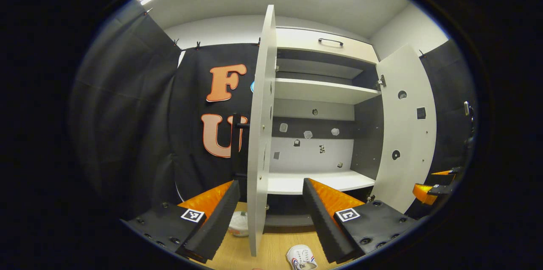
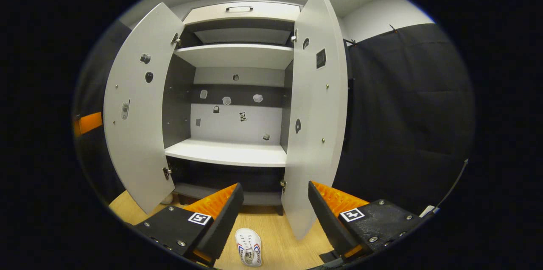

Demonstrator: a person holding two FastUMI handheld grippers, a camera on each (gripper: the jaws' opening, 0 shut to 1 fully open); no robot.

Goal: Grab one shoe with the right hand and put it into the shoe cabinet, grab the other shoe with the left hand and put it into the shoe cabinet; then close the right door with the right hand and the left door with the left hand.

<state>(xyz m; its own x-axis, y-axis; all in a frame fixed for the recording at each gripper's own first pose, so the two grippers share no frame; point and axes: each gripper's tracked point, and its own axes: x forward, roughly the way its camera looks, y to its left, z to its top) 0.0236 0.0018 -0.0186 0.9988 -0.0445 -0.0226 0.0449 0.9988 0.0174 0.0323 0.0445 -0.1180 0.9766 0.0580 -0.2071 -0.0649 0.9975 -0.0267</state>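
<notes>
Both fingers of the right gripper (image 2: 275, 215) stand wide apart at the bottom of the right gripper view, holding nothing. Between them, at 6 o'clock and just below the fingertips, 1 white shoe (image 2: 249, 247) lies on the wooden floor (image 2: 275, 227). Its long axis runs from 12 to 6 o'clock, almost in line with the fingers, so I judge a straight drop would bring the fingers down along its 2 sides.

In the left gripper view the left gripper (image 1: 271, 215) is also spread open and empty, with the edge of the left door (image 1: 259, 134) standing between its fingers. A shoe (image 1: 301, 258) sits at 5 o'clock, close to its right finger. A second shoe (image 1: 239, 224) shows at 7 o'clock, partly hidden behind the door edge and the left finger, so its lie cannot be read.

Straight ahead at 12 o'clock is the shoe cabinet (image 2: 237, 56), both doors swung open, the right door (image 2: 312, 113) at 1 o'clock in the right gripper view. Its lower shelf (image 2: 229, 153) is bare. By my reading, neither shoe has been picked up yet, and the right gripper is best placed for the first grab.
</notes>
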